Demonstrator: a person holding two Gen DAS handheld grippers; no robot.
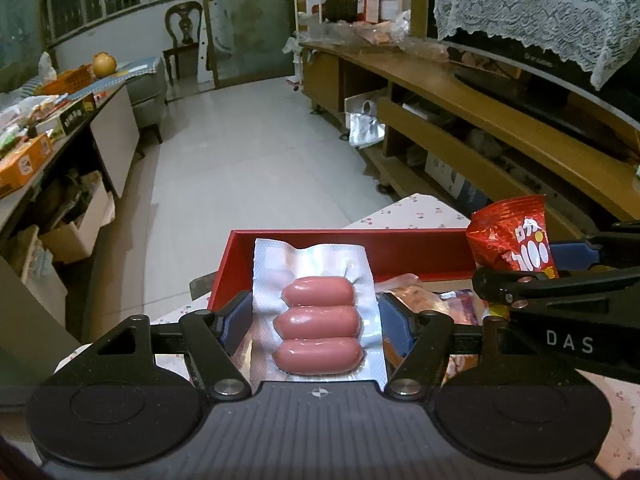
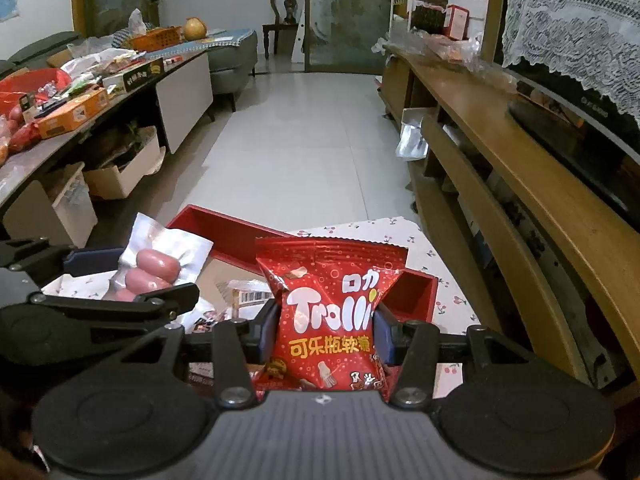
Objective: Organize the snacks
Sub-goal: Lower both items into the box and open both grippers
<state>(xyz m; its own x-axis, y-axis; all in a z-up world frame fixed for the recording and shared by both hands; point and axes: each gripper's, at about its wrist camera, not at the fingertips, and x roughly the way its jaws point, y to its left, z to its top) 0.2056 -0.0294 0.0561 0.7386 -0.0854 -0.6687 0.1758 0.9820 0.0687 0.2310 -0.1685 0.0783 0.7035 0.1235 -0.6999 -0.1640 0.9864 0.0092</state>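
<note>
My left gripper [image 1: 316,320] is shut on a clear vacuum pack of three pink sausages [image 1: 318,322] and holds it above a red open box [image 1: 360,250]. My right gripper [image 2: 324,330] is shut on a red Trolli gummy bag [image 2: 332,320], also above the red box [image 2: 224,228]. The sausage pack [image 2: 154,272] shows in the right wrist view at the left, held by the left gripper [image 2: 100,280]. The Trolli bag [image 1: 512,240] shows in the left wrist view at the right, held by the right gripper [image 1: 576,264]. Several other snack packs [image 1: 440,300] lie in the box.
The red box stands on a small table with a cherry-print cloth [image 2: 380,232]. A long side table [image 2: 80,120] piled with snack boxes runs along the left. A wooden TV cabinet [image 2: 500,140] runs along the right. Tiled floor [image 2: 304,140] lies between them.
</note>
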